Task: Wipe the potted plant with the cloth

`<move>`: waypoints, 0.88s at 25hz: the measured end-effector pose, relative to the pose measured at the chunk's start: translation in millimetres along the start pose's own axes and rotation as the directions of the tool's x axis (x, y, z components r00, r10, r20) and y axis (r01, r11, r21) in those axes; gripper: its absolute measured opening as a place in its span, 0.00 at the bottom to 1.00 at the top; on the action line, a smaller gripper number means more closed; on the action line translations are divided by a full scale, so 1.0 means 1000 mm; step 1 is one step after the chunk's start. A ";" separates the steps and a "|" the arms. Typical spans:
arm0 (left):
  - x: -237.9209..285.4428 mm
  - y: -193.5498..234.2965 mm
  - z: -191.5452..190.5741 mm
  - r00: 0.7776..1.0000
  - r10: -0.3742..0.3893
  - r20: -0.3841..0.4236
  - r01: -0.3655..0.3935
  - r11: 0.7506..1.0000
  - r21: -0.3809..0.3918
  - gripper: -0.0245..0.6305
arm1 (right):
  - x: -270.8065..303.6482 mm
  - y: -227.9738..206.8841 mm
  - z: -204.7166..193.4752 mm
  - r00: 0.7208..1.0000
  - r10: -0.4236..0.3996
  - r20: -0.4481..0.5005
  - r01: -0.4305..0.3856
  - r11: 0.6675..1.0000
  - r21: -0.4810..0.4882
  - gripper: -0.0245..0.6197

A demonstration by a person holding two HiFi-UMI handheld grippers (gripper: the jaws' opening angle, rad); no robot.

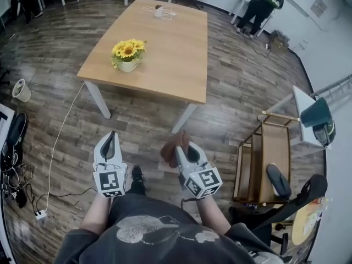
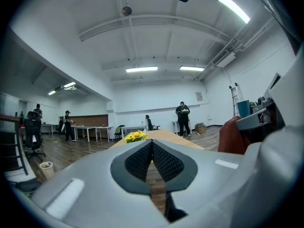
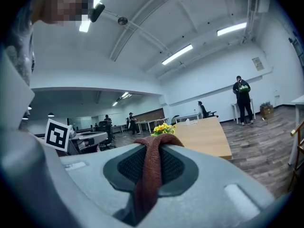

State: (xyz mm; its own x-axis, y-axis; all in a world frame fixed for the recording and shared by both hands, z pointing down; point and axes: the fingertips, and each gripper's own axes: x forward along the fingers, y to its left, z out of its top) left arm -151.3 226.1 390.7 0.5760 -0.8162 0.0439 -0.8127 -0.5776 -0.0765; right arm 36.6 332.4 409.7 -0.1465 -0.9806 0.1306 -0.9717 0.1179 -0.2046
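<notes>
Potted plant (image 1: 128, 55), yellow flowers in a pale pot, is sitting near the left edge of the wooden tabletop (image 1: 170, 54), well ahead of us and well apart from both grippers. We are standing on the wood-plank floor (image 1: 231, 92) short of the tabletop's near end, holding a gripper in each hand, both pointing roughly level toward the tabletop. Our left gripper (image 1: 112, 136) is carrying nothing; its dark textured pads are pressing together with no gap between them. Our right gripper (image 1: 186, 150) is pinching the reddish-brown cloth (image 1: 174, 146), which is bunching over the jaw tips and draping down between the pads. At the far end of the tabletop a small white object with loose cables (image 1: 160, 11) is lying. A person in dark clothes (image 1: 264, 4) is standing at the far right of the room, a white bin (image 1: 22, 91) is standing on the floor to our left, and a wooden cart (image 1: 269, 158) is sitting to our right
</notes>
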 end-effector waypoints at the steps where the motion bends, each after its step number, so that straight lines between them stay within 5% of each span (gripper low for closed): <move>1: 0.014 0.006 0.001 1.000 -0.004 0.002 0.004 1.000 -0.002 0.06 | 0.013 -0.004 0.006 1.000 -0.002 0.003 0.002 1.000 -0.004 0.10; 15: 0.145 0.071 -0.013 0.993 -0.114 -0.032 0.111 0.991 -0.081 0.06 | 0.176 -0.027 0.041 1.000 -0.028 0.000 0.028 1.000 0.013 0.10; 22: 0.187 0.080 -0.023 0.993 -0.105 -0.050 0.099 0.990 -0.099 0.06 | 0.213 -0.048 0.034 0.999 -0.020 -0.051 0.021 0.999 0.024 0.10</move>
State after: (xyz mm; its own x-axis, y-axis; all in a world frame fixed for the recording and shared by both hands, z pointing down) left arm -111.0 27.2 415.6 0.6529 -0.7506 0.1018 -0.7560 -0.6540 0.0268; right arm 58.1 113.0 414.5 -0.1364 -0.9734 0.1839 -0.9698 0.0934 -0.2251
